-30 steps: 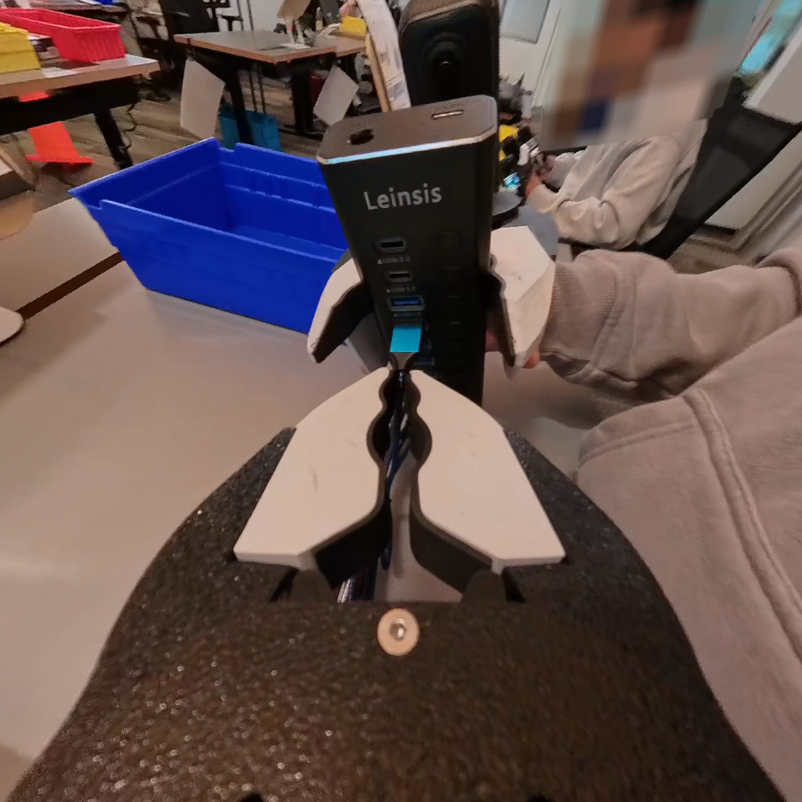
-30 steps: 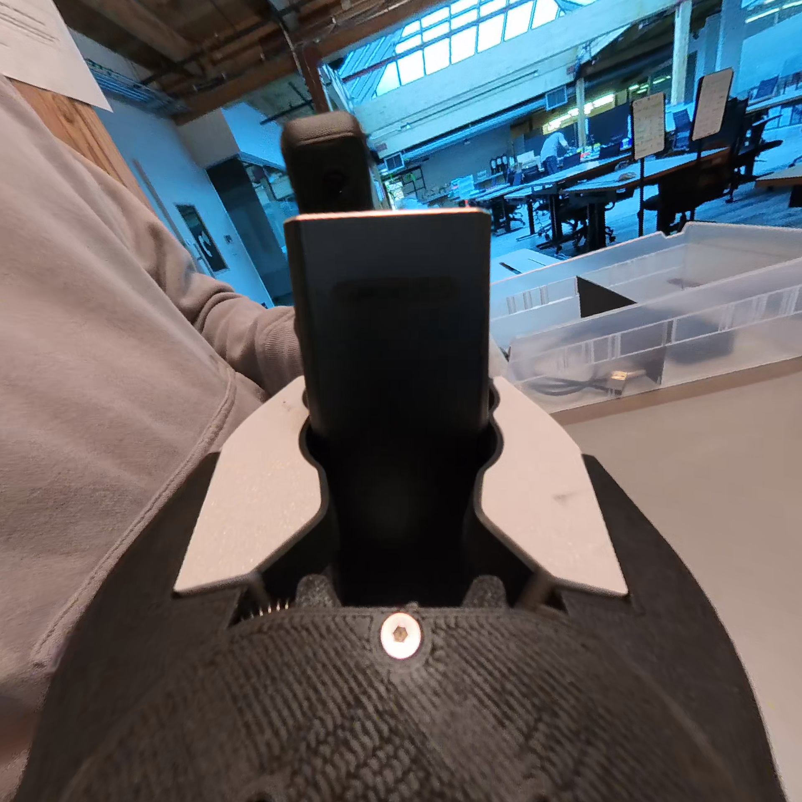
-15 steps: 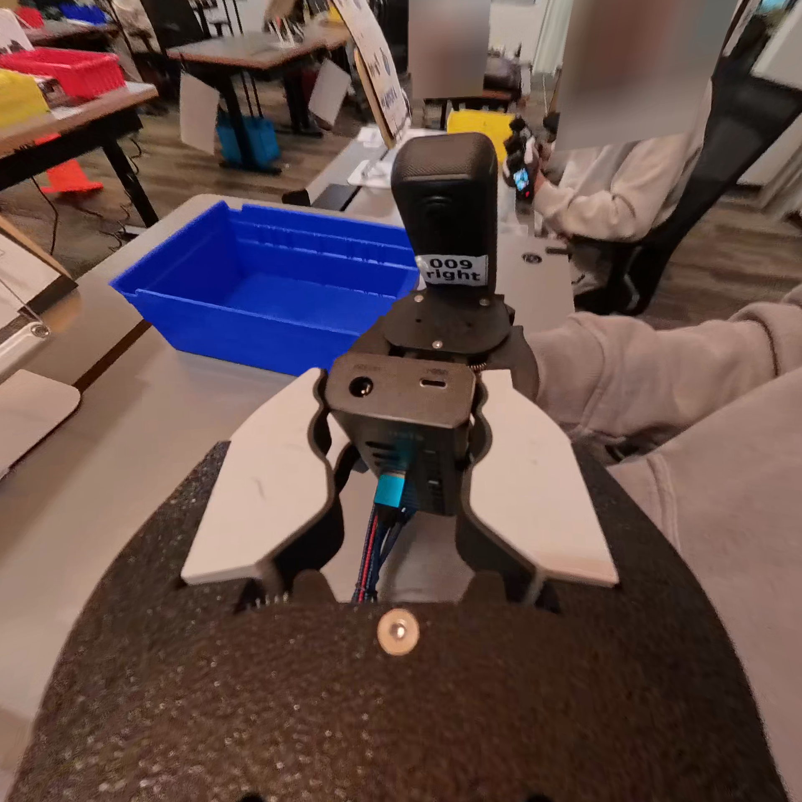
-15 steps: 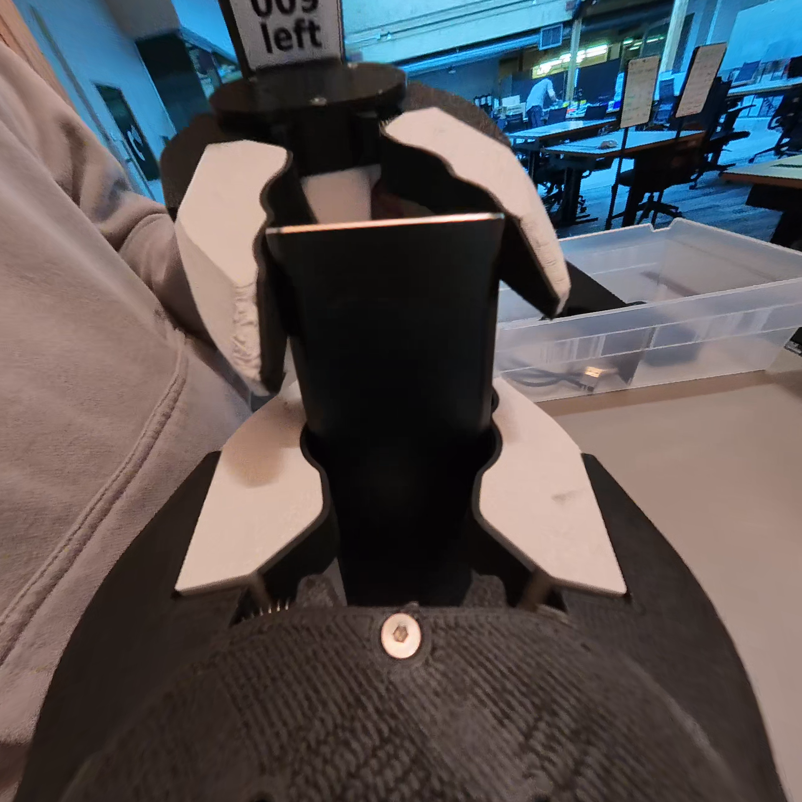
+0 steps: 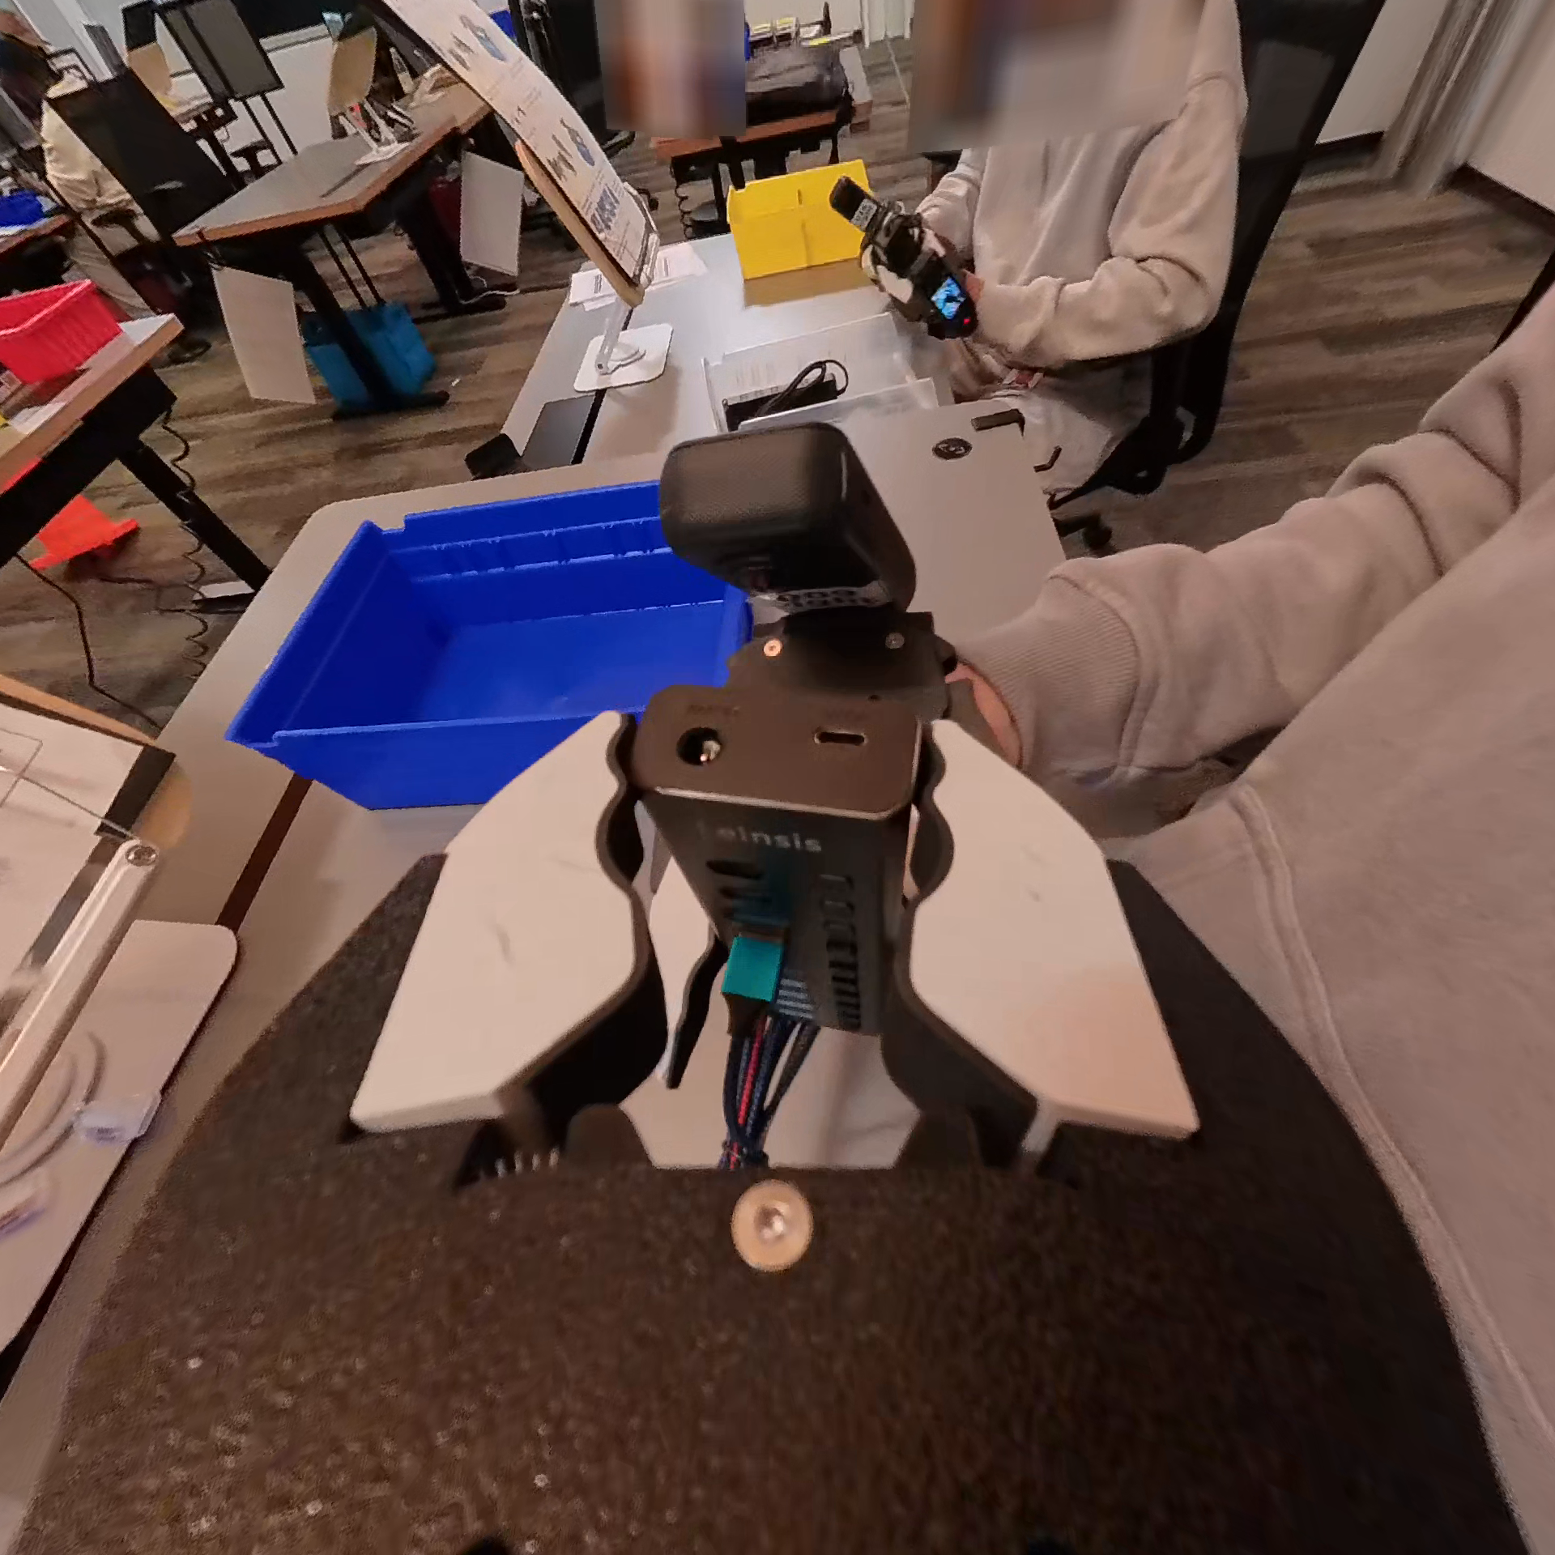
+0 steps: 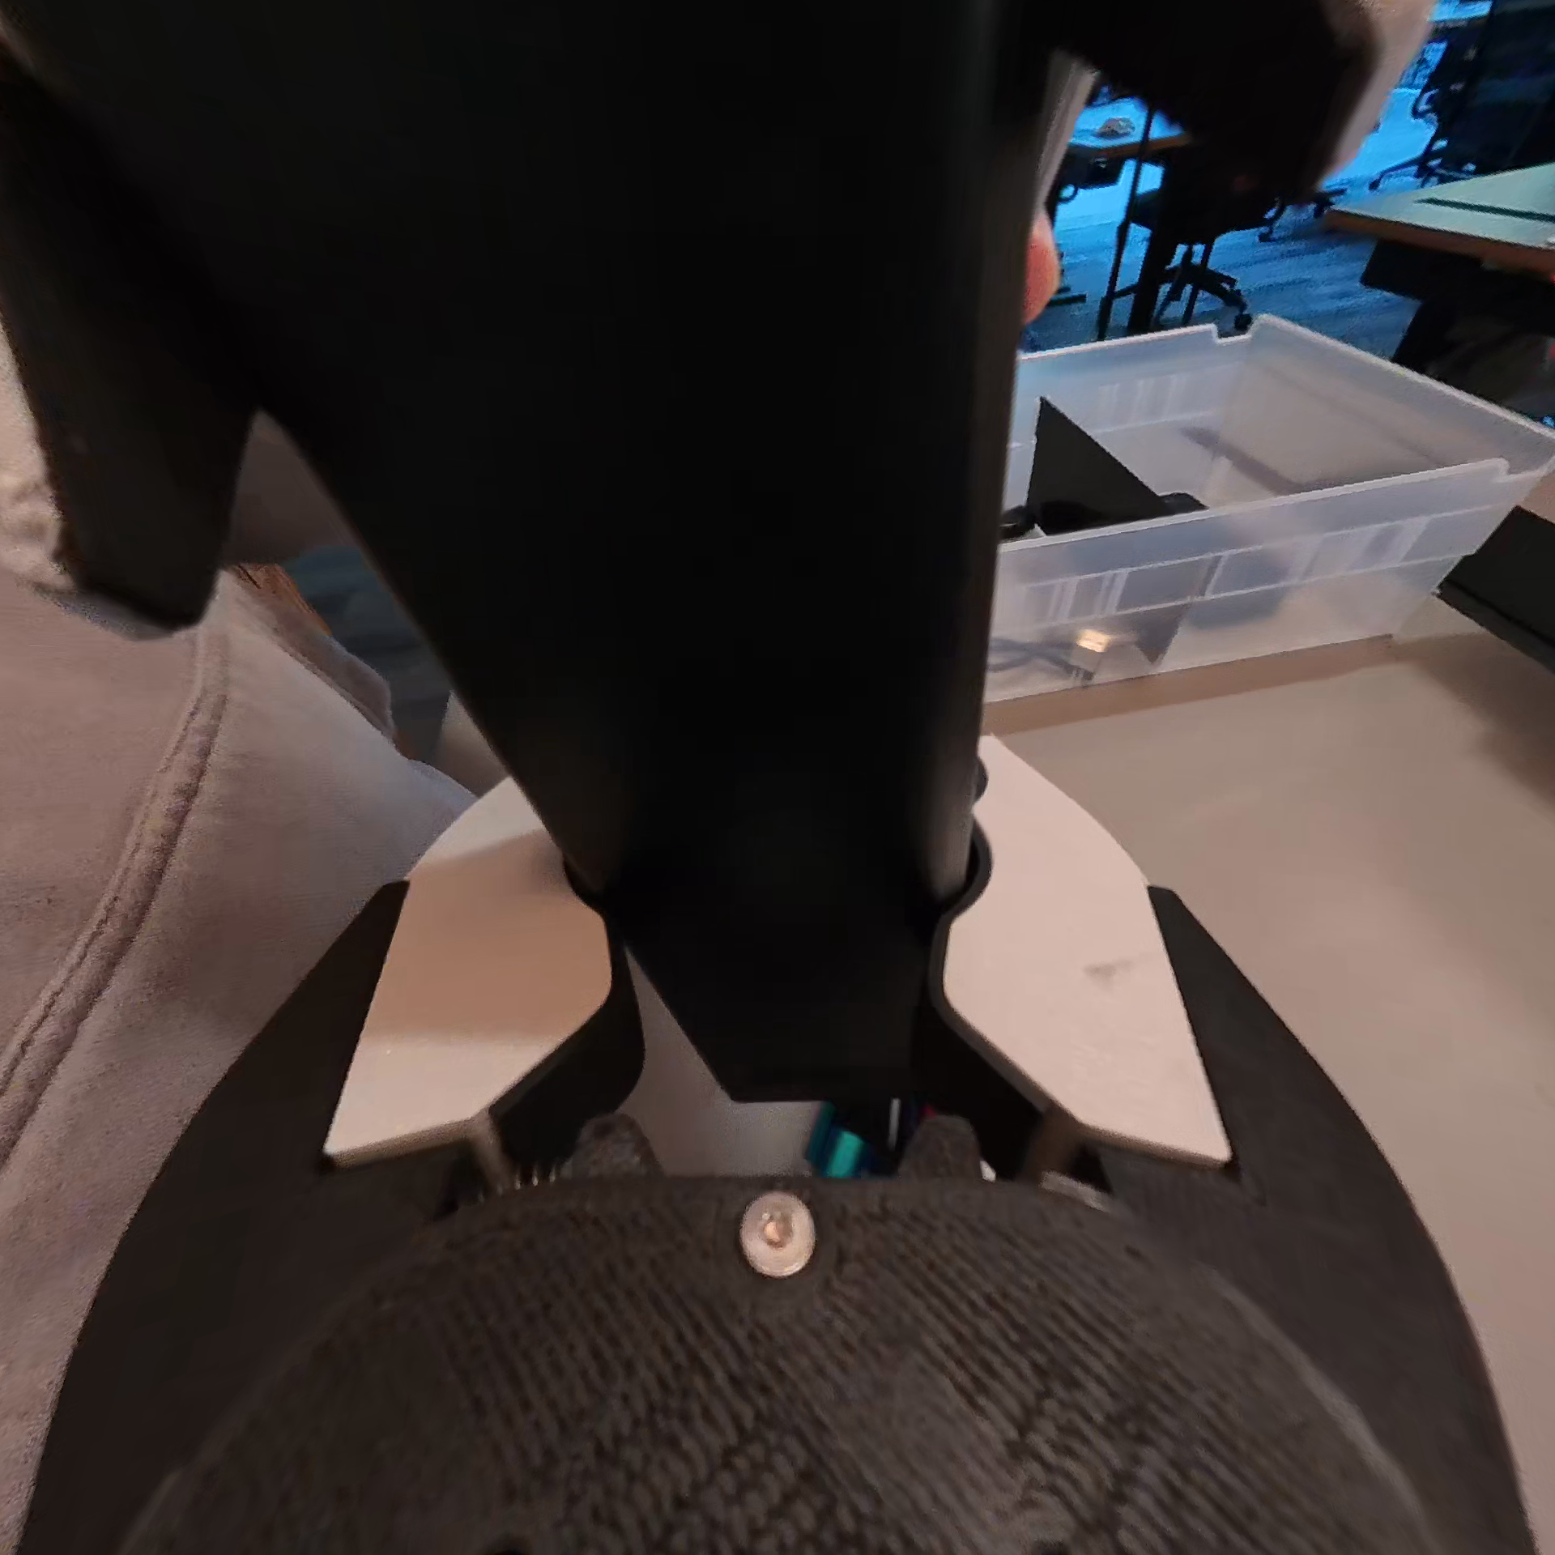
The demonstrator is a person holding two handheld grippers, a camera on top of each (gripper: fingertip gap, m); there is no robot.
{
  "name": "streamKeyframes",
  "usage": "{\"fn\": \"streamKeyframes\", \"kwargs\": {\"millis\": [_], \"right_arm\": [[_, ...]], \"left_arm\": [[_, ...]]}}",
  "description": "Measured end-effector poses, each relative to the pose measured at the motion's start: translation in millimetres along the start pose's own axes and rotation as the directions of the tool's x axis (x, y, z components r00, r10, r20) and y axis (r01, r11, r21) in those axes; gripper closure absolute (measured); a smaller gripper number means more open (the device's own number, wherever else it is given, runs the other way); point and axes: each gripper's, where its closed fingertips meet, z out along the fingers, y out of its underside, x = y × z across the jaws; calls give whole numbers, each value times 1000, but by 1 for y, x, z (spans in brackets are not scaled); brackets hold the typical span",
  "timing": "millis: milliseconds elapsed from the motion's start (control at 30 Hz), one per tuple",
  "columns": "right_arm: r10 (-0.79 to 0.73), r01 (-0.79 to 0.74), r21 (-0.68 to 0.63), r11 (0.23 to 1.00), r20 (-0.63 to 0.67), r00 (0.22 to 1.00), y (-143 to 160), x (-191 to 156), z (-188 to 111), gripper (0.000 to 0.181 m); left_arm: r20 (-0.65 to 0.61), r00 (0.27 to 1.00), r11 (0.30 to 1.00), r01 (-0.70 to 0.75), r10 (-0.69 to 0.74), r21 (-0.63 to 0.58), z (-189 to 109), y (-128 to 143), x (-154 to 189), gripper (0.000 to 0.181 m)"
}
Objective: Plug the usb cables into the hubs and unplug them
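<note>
A pale grey bench (image 5: 353, 850) carries the scene. On it sits a blue plastic bin (image 5: 505, 665), open-topped, near the far rounded edge. At the left, a flat white stand base (image 5: 126, 1010) with a clear panel lies on the surface. In the right wrist view, the same bench (image 6: 1313, 841) bears a translucent divided bin (image 6: 1262, 538) holding dark cables, set along its far edge.

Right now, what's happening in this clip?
A person is working a black hub with two handheld grippers. The left gripper has its jaws spread on either side of the hub, while the right gripper has its jaws closed on the hub's other end. A teal plug with a braided cable sits in the hub's port, above the table.
</note>
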Motion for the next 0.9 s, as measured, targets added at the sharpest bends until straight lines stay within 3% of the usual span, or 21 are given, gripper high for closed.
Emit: {"fn": "streamKeyframes", "kwargs": {"millis": [67,167,300,533,600,700,767,900], "right_arm": [[6,-5,20,1000,-49,999,-3,7,-1,101],[46,-45,52,998,-24,999,-10,5,1,100],[29,-29,-14,999,5,1000,-3,-1,6,103],[21,-21,80,997,2,1000,-10,-1,5,106],[29,-29,85,996,-2,1000,-11,2,4,106],[39,-35,94,995,-37,999,-12,11,-6,106],[57,-50,119,992,-58,997,-14,16,-17,107],[54,-40,117,992,-120,991,-12,25,-39,106]], "left_arm": [[19,1000,1000,-4,4,-3,-2,-1,-3,120],[10,1000,999,7,-8,37,-3,-5,-5,120],[-6,999,999,41,-40,30,-4,-2,-5,120],[-6,996,994,94,-93,59,-8,-5,-7,119],[-5,991,987,132,-132,91,-14,-9,-10,111],[48,985,973,152,-163,176,-44,-22,-25,106],[177,968,974,150,-179,168,-78,-15,-55,106],[516,823,952,303,-238,-43,-159,60,-128,113]]}}
